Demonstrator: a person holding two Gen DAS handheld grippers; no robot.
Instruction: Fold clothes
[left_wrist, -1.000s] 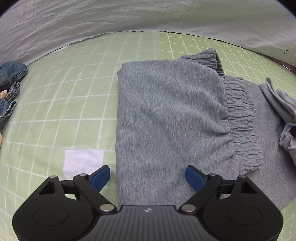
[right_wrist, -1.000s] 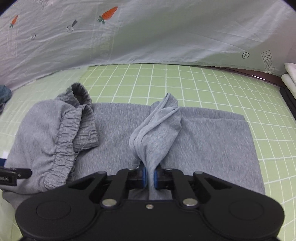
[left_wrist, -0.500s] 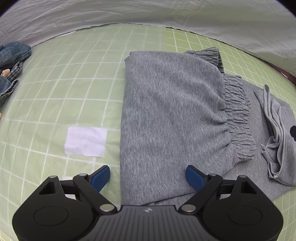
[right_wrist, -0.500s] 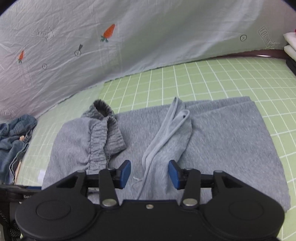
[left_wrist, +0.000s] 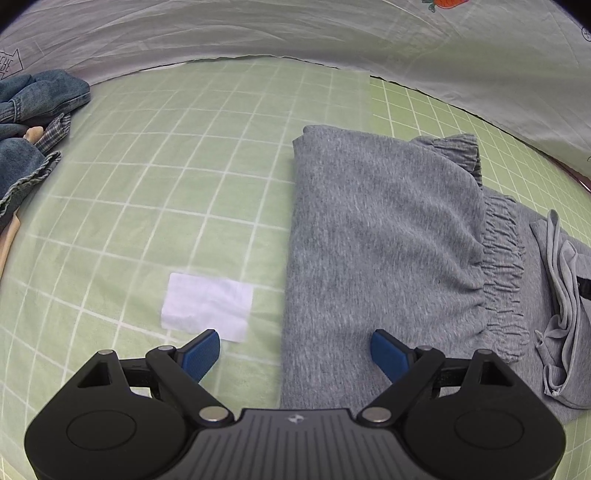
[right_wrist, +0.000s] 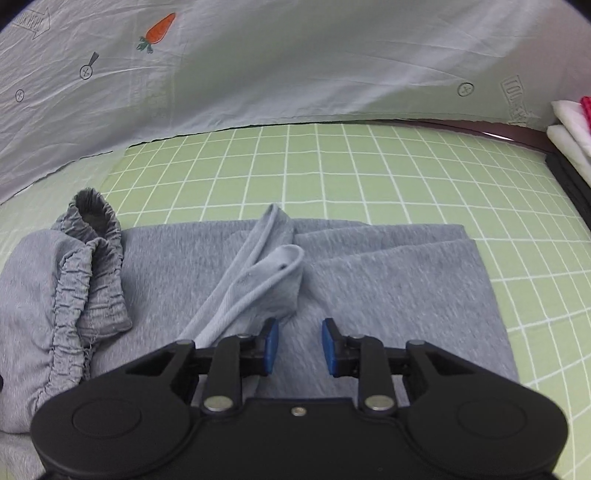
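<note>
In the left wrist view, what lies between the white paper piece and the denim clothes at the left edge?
Only bare green grid mat lies between the white paper and the denim clothes; the left wrist view shows this.

One grey garment (left_wrist: 384, 236), one denim heap (left_wrist: 33, 110), one white patch (left_wrist: 207, 306).

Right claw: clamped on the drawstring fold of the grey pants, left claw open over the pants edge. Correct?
Not clamped. The right wrist view shows the right claw open after just closing partway, its pads clear of the drawstring fold on the grey pants. The left claw is open over the pants edge.
</note>
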